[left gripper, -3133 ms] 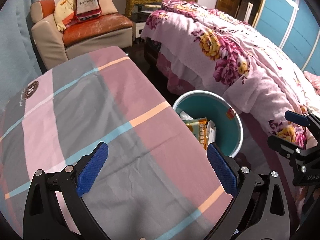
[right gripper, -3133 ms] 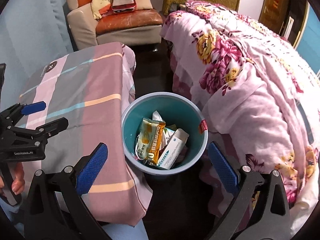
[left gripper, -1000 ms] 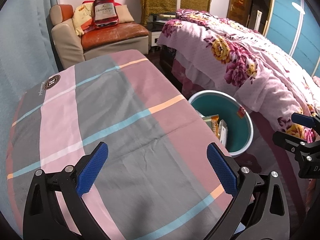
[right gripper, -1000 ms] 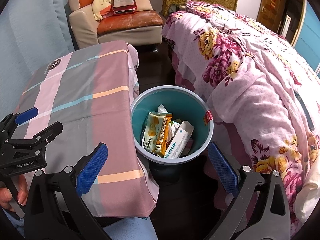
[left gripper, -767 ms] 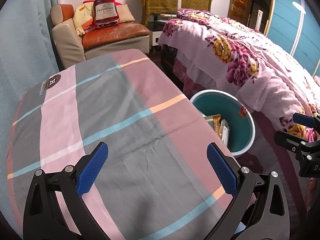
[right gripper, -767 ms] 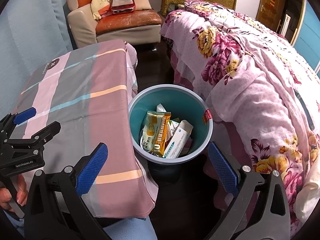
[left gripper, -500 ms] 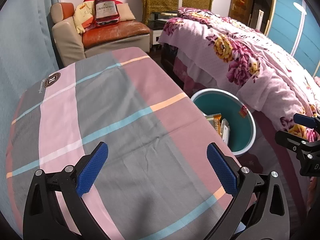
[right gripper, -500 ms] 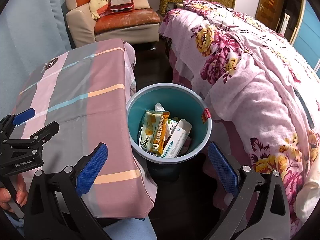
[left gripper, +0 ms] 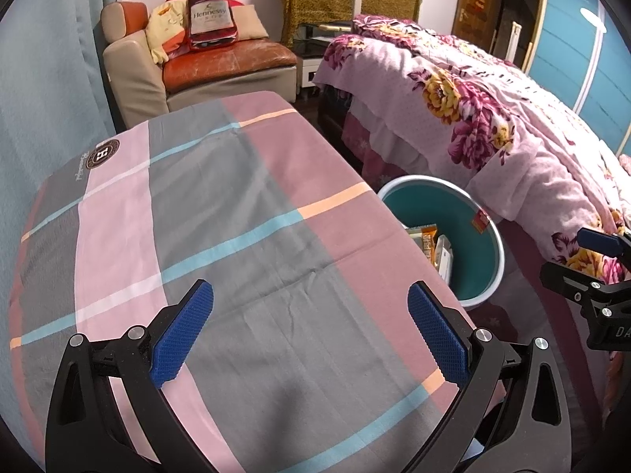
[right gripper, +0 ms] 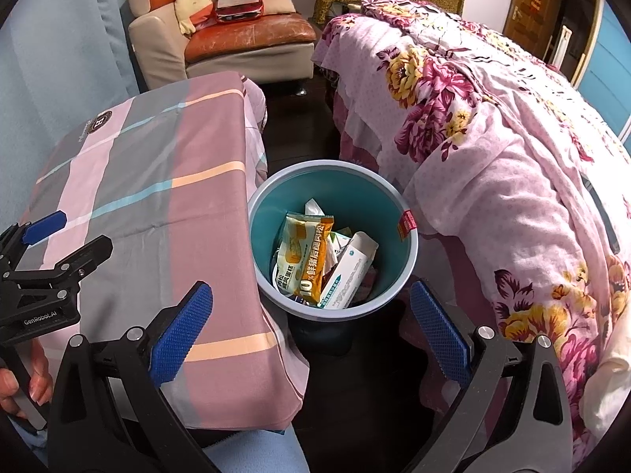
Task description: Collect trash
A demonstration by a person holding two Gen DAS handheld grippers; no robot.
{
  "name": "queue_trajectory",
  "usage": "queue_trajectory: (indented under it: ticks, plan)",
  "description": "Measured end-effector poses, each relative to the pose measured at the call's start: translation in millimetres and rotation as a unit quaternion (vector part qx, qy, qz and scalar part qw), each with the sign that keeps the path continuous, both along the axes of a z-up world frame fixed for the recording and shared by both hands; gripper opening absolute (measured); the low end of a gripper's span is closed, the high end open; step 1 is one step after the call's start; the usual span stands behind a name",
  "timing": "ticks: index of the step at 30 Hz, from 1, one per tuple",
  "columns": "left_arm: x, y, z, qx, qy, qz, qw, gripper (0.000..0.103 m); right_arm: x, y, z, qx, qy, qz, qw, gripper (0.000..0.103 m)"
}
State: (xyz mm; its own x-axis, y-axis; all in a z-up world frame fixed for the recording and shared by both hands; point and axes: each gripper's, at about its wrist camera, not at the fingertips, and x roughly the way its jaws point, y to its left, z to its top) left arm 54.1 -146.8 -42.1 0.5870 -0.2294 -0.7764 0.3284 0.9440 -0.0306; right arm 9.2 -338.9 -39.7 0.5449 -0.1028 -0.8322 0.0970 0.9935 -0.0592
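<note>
A teal bin [right gripper: 398, 197] stands on the dark floor between the table and the bed. In it lie an orange snack packet [right gripper: 305, 260], a white box [right gripper: 347, 272] and other wrappers. The bin also shows in the left wrist view [left gripper: 473, 252]. My right gripper [right gripper: 309, 325] is open and empty, above the bin's near side. My left gripper [left gripper: 309, 327] is open and empty over the table's plaid cloth [left gripper: 197, 213]. It also shows at the left of the right wrist view [right gripper: 59, 240]. The right gripper shows at the right of the left wrist view [left gripper: 583, 252].
A bed with a pink floral cover [right gripper: 493, 126] runs along the right of the bin. A sofa [left gripper: 221, 67] with a red bottle-shaped cushion [left gripper: 211, 19] stands at the back. A blue curtain [left gripper: 43, 79] hangs on the left.
Both grippers have drifted slightly; the bin sits a little more to the right in the left wrist view. Both stay open and empty.
</note>
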Motion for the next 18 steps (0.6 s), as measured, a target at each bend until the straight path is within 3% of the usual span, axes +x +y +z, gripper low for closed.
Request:
queue_trajectory:
  ticks: [18]
  plan:
    - [0.9, 1.3, -0.6, -0.003, 0.003, -0.002, 1.0000, 0.099, 0.0, 0.0, 0.3, -0.005, 0.000, -0.001, 1.000, 0.096]
